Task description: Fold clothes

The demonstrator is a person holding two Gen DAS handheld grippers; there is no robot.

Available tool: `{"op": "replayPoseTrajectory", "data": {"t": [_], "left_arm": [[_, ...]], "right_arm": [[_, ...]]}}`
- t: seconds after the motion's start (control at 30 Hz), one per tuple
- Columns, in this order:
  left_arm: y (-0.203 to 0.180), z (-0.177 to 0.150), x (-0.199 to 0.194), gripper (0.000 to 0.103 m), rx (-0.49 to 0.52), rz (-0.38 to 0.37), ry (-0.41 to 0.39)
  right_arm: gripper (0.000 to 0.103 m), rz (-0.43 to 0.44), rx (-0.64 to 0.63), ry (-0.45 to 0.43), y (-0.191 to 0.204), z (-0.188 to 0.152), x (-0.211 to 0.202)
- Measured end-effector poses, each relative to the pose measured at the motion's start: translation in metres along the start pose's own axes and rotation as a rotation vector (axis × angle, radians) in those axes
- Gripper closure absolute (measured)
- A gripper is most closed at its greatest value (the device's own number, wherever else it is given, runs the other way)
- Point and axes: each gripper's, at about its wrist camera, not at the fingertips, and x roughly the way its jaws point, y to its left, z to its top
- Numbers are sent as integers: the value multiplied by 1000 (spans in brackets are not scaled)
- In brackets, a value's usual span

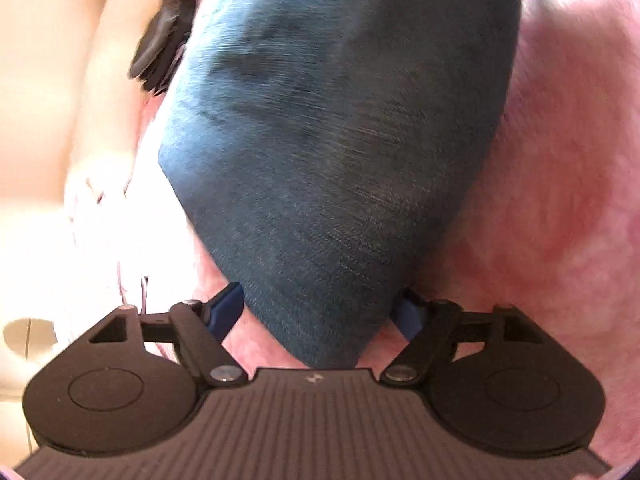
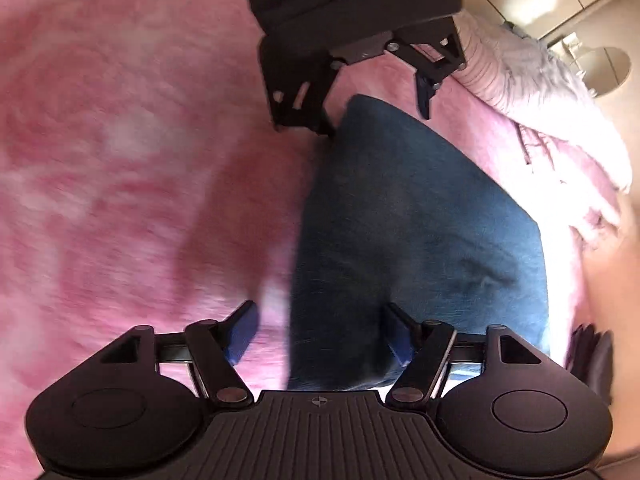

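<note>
A folded dark blue denim garment [image 1: 332, 132] lies on a fluffy pink blanket [image 1: 560, 200]. My left gripper [image 1: 320, 290] is open, its blue-padded fingers [image 1: 228, 308] straddling the garment's near corner without pinching it. In the right wrist view the same garment [image 2: 420, 232] runs away from me. My right gripper [image 2: 320, 306] is open over its near end, with the garment's left edge between the jaws. The left gripper [image 2: 374, 122] shows at the garment's far end, jaws spread wide. Both views are motion-blurred.
A black ribbed item [image 1: 164, 48] lies beside the garment by the blanket's edge, also at the lower right [image 2: 592, 356]. A pale pink fringed cover [image 2: 540, 100] hangs off the bed's side. A round white table [image 2: 604, 66] stands on the floor beyond.
</note>
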Motion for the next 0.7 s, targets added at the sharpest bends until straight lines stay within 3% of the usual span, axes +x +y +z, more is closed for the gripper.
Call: {"op": "replayPoseTrajectory", "data": {"t": [0.03,0.13,0.23,0.33,0.43,0.5,0.63,0.7], "left_arm": [[1,2,1,55,-3,-15,4],[6,9,-10,65,-62,-42,15],[8,29,-37,72,-118,-62,16],[10,74,-71,72,-185,-127,13],[7,123,-96,69,-264,-198,-46],[0,144,-104,67,-260,-219,-91],[-5,145,-111,53,-239,-234,-88],[2,132,-115,49,-239,-246,-64]], "right_arm": [[67,10,-5,-6,-6,-3,0],[82,69,-15,-44,-29,-14,-13],[83,73,-47,-54,-56,-31,-40],[84,43,-112,-24,-82,-69,-69],[83,21,-147,41,-103,-109,-79],[82,9,-164,85,-110,-138,-79],[73,11,-118,109,-107,-159,-82],[67,45,42,120,-112,-166,-82]]}}
